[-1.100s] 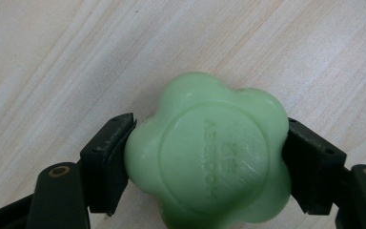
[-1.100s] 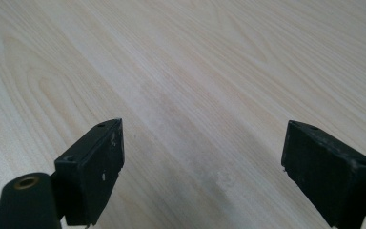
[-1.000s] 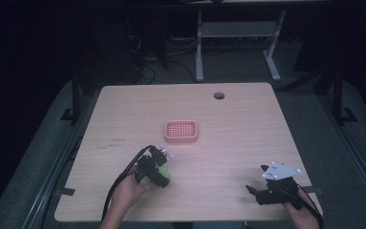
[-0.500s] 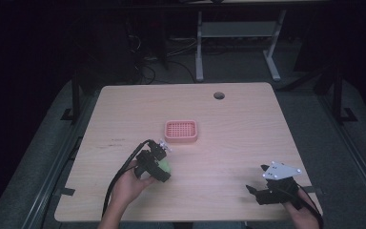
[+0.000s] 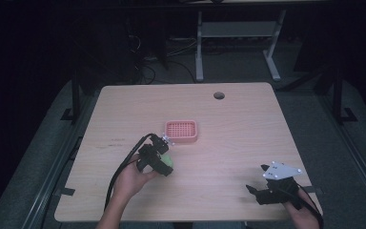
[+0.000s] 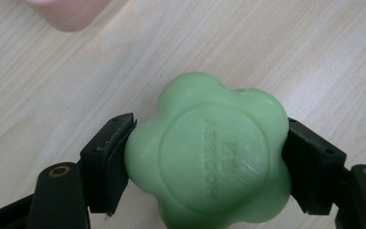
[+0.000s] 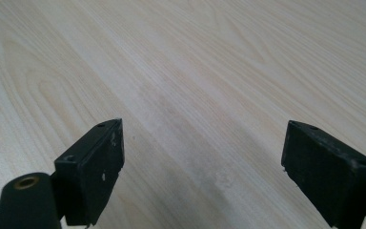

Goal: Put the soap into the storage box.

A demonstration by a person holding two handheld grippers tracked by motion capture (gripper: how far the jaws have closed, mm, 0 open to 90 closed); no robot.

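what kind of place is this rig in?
Probably a lab or workshop set up for recording, not a home. A bare wooden table with a cable hole stands on grey floor in a dark room, loose cables and a metal stand behind it.

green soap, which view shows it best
The left gripper view: the green soap sits close up between the left claw's jaws, lettering visible. The high view shows a small green patch.

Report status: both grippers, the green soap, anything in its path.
Left gripper shut on green soap, near pink tray. Right gripper open, empty, over bare table. Nothing between soap and tray.
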